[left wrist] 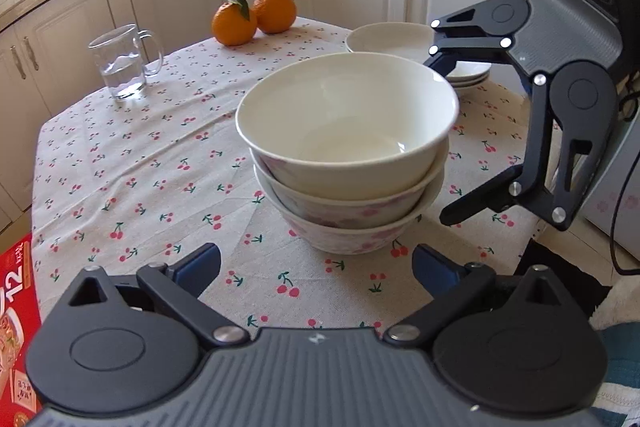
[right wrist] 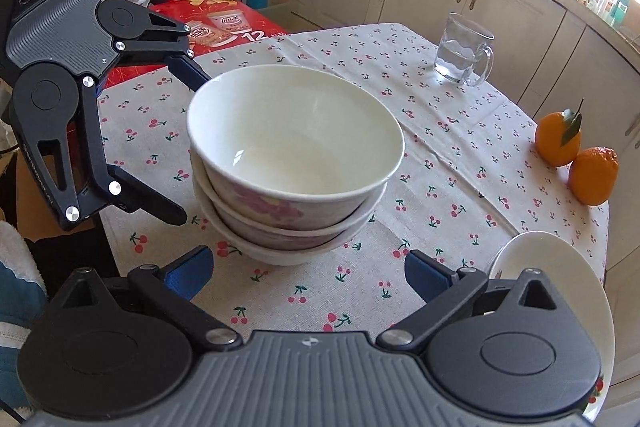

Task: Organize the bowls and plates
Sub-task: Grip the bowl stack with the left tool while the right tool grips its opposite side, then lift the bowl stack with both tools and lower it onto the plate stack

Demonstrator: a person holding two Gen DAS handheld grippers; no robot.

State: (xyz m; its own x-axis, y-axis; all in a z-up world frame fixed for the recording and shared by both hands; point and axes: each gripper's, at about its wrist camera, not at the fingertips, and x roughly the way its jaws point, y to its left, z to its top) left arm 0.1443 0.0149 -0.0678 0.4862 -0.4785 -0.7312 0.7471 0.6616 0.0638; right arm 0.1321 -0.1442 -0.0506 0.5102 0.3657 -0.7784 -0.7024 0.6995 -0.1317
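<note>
Blue pads on my left tool (left wrist: 316, 267) stand wide apart at the bottom of the frame, gripping nothing; my right tool (right wrist: 308, 267) is spread the same way, empty. Between them, mid-frame, three bowls (left wrist: 348, 155) sit nested on the cherry-print desk (left wrist: 140, 167). The plates (left wrist: 468, 75) are stacked at upper right in the left view. A glass mug (left wrist: 124, 63) and two oranges (left wrist: 256, 13) sit further back.

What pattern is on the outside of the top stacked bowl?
Pink floral print on white, on the top white ceramic bowl; clearest in the right wrist view.
</note>
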